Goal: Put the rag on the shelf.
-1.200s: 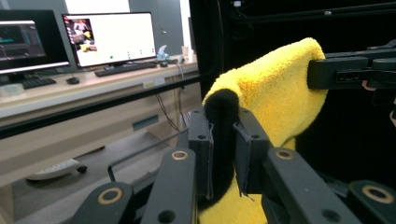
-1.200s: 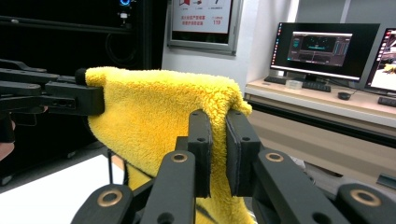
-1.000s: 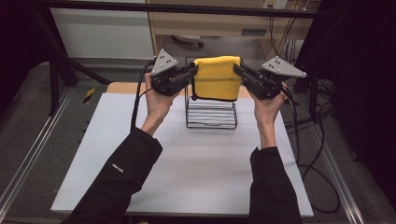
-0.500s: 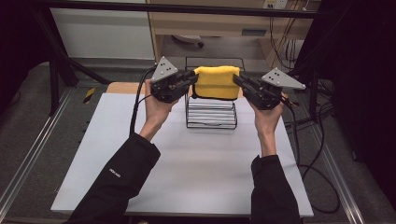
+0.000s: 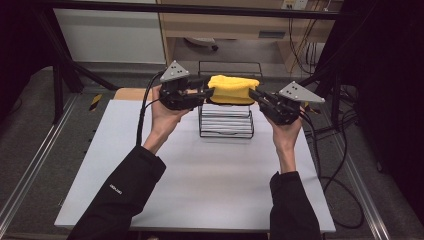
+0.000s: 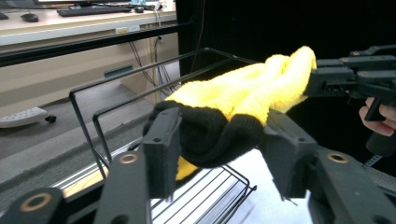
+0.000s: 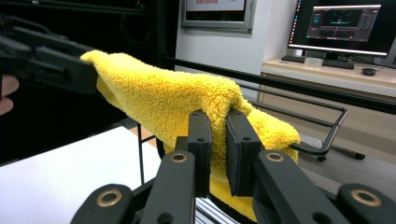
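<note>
A yellow towel (image 5: 232,89) with a black-edged end spans the top of a black wire rack (image 5: 226,122), stretched between both grippers. My left gripper (image 5: 209,93) is at its left end. In the left gripper view its jaws (image 6: 219,135) have just been opening and stand apart, with the black-edged towel end (image 6: 210,135) bulging loosely between them. My right gripper (image 5: 254,95) is shut on the towel's right end; in the right gripper view its pads (image 7: 218,126) pinch the fluffy cloth (image 7: 163,93). The towel sags onto the rack's top bars (image 6: 93,121).
The rack stands at the back middle of a white table (image 5: 200,170). A wooden board edge (image 5: 131,93) shows at the table's far left corner. Cables (image 5: 325,150) trail off the right side. A desk with a monitor (image 7: 345,25) stands beyond.
Both hands have come down and the towel has sunk from hanging above the rack to lying across its top. The left jaws have spread apart.
</note>
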`<state>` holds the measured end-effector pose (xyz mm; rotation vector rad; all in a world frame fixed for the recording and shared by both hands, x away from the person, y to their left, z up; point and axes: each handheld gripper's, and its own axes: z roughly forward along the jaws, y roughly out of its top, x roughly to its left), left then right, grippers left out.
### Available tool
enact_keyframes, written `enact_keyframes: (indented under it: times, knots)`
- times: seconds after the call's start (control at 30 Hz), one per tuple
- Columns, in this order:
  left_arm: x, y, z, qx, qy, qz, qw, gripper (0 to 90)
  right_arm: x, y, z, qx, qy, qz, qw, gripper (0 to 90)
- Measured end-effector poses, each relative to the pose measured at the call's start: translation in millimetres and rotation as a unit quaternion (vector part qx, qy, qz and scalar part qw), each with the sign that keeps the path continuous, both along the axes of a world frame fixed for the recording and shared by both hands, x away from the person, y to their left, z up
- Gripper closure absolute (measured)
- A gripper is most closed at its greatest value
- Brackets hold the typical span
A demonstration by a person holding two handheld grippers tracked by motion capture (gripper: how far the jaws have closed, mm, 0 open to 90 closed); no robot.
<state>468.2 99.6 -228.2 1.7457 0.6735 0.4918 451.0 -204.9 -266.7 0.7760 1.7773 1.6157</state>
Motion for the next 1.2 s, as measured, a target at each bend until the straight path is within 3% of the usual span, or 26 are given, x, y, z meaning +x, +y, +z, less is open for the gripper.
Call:
enact_keyframes:
  times: [0.23, 0.3, 0.4, 0.43, 0.67, 0.77, 1.0, 1.2]
  knots:
    - [0.8, 0.3, 7.5, -0.021, 0.007, -0.012, 0.9997, 40.7, -1.0, -0.1, -1.3, -0.011, -0.001, 0.003, 0.9999, 81.5]
    - [1.4, -1.4, 8.5, -0.017, 0.007, -0.008, 0.9998, 41.5, -1.1, 0.0, -2.3, -0.013, -0.001, 0.003, 0.9999, 81.4]
    - [3.2, -5.7, 5.4, -0.001, 0.012, -0.003, 0.9999, 53.0, -0.7, 0.3, -3.5, -0.014, 0.000, 0.004, 0.9999, 81.2]
    - [4.1, -6.9, 3.5, 0.001, 0.020, -0.007, 0.9998, 59.6, -0.7, 0.5, -4.0, -0.015, 0.001, 0.003, 0.9999, 81.1]
    - [2.1, -11.1, -10.9, 0.013, 0.040, -0.019, 0.9990, 82.6, -1.8, -0.5, -6.2, -0.020, 0.006, 0.004, 0.9998, 79.7]
    - [0.3, -12.9, -14.9, 0.028, 0.040, -0.017, 0.9987, 84.1, -2.9, -1.1, -6.6, -0.022, 0.013, 0.005, 0.9997, 77.8]
    - [0.9, -14.8, -21.0, 0.034, 0.043, -0.009, 0.9985, 85.5, -8.0, -5.2, -3.3, -0.014, 0.038, 0.016, 0.9991, 68.9]
    - [2.3, -15.6, -26.9, 0.041, 0.042, -0.003, 0.9983, 85.7, -14.4, -10.6, 5.3, 0.000, 0.038, 0.024, 0.9990, 63.7]
